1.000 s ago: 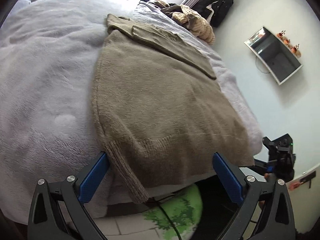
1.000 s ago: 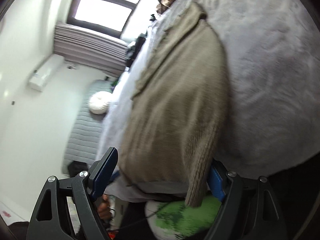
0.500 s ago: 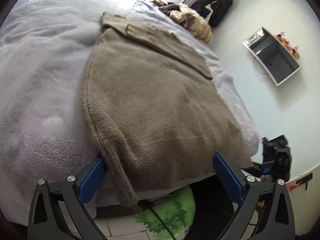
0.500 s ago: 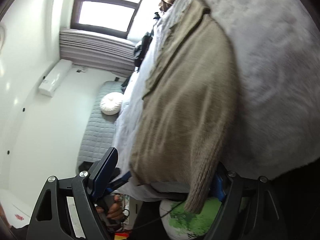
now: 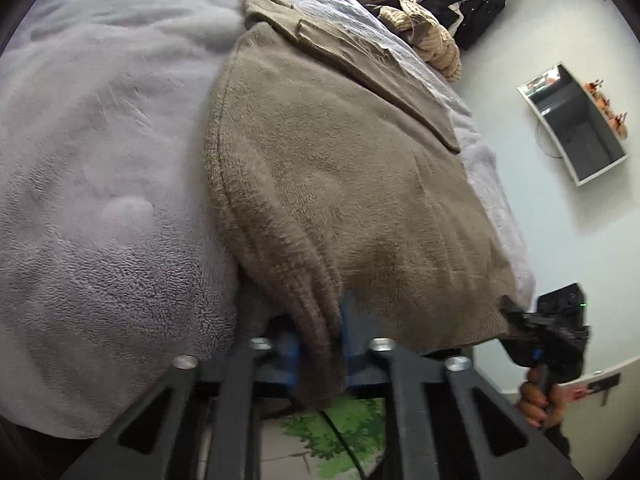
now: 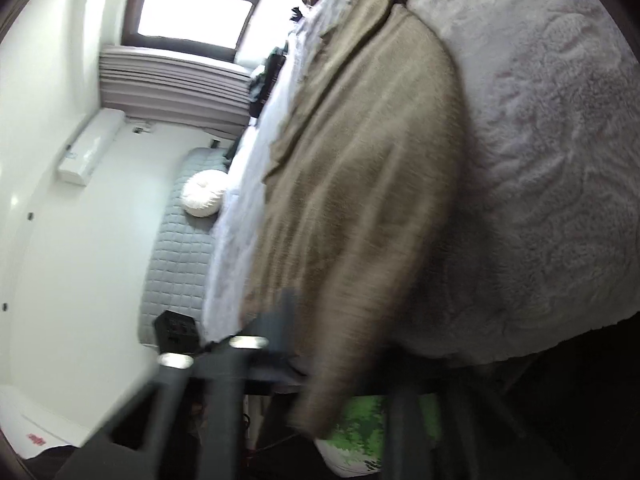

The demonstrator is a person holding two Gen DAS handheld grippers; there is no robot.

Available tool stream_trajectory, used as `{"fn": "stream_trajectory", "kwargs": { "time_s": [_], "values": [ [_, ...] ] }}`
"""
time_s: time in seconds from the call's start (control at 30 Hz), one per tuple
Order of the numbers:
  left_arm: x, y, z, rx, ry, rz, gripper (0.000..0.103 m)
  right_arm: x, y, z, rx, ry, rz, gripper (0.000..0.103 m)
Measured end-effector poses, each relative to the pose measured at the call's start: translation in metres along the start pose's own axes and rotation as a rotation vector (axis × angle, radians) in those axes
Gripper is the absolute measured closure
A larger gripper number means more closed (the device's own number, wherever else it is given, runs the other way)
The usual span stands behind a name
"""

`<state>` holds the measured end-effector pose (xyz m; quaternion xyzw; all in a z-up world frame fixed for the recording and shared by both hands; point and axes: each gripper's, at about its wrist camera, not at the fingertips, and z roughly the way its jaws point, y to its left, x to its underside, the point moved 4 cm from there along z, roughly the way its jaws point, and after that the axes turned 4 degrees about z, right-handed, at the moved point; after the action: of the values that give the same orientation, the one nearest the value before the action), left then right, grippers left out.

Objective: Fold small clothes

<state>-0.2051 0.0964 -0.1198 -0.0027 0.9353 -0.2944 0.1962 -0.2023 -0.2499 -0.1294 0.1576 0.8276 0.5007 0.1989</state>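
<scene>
On bed (image 5: 100, 160), fuzzy olive-brown sweater (image 5: 340, 168)

A: What's the right wrist cam got?

B: Mostly the brown sweater (image 6: 360, 168) spread over a fluffy grey blanket (image 6: 560, 140), its hem drooping off the bed edge. The right gripper (image 6: 316, 356) has just been closing, and its jaws are clamped on that hem, pretty blurred.

A: And the background?

B: Bright window (image 6: 192, 12) up top, a white wall unit (image 6: 90, 148) below it, a round white cushion (image 6: 202, 194) on a quilted grey surface. Green patterned thing (image 6: 360, 432) under the hem.
</scene>
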Motion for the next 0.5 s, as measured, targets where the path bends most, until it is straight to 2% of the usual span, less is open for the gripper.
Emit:
{"fn": "stream_trajectory", "kwargs": {
  "time_s": [0.1,0.2,0.37,0.5],
  "values": [
    [-0.005,-0.004,-0.010,0.042,-0.022,0.003,0.090,-0.006,0.014,-0.006,-0.123,-0.015,-0.001,0.097],
    [-0.022,-0.017,-0.028,0.098,-0.089,0.026,0.090,-0.022,0.041,-0.016,-0.203,-0.048,-0.041,0.097],
    [-0.068,-0.038,-0.057,0.123,-0.211,0.076,0.090,-0.057,0.083,-0.024,-0.269,-0.091,-0.101,0.097],
    [-0.122,-0.052,-0.077,0.117,-0.290,0.135,0.090,-0.093,0.115,-0.023,-0.268,-0.119,-0.169,0.097]
  ]
}}
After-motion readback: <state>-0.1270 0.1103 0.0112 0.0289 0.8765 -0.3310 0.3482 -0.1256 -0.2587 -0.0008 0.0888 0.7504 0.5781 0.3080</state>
